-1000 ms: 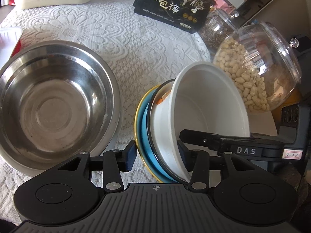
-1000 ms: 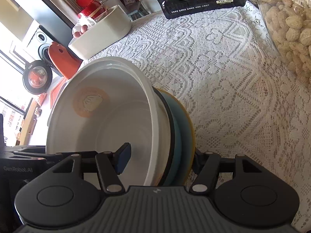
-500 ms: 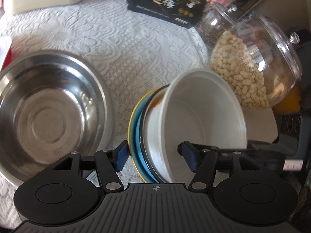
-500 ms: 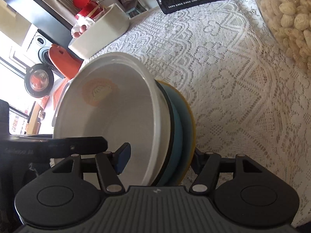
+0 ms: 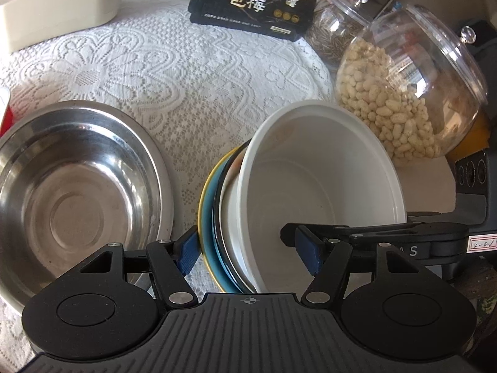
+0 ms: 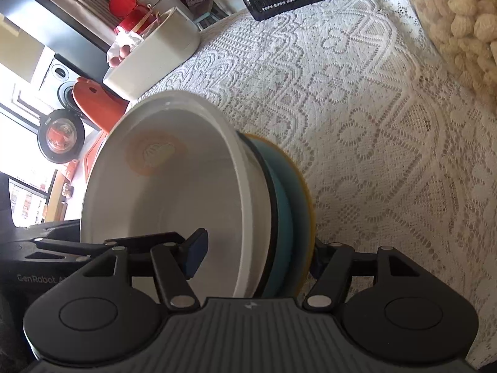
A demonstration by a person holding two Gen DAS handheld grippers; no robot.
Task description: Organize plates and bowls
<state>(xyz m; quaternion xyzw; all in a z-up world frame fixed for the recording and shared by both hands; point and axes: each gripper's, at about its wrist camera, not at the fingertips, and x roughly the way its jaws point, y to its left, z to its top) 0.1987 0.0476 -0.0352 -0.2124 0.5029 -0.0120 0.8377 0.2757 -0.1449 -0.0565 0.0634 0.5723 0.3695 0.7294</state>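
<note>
A stack of dishes is held on edge between both grippers: a white bowl [image 5: 323, 186] nested against a black-rimmed dish, a blue plate [image 5: 214, 236] and a yellow plate [image 5: 202, 205]. My left gripper [image 5: 248, 248] is shut on the stack, one pad outside the yellow plate, the other inside the bowl. My right gripper [image 6: 254, 255] is shut on the same stack [image 6: 192, 186] from the opposite side; it shows in the left wrist view [image 5: 388, 239]. A steel bowl [image 5: 71, 192] sits on the table at the left.
A lace tablecloth [image 5: 186, 71] covers the table. A glass jar of peanuts [image 5: 403, 99] and a jar of seeds [image 5: 335, 31] stand at the right. A black snack box [image 5: 257, 3] lies at the back, a beige tub [image 5: 59, 9] at the back left.
The stack, held by both grippers, has risen and shifted a little away from the steel bowl. Both grips stay the same.
</note>
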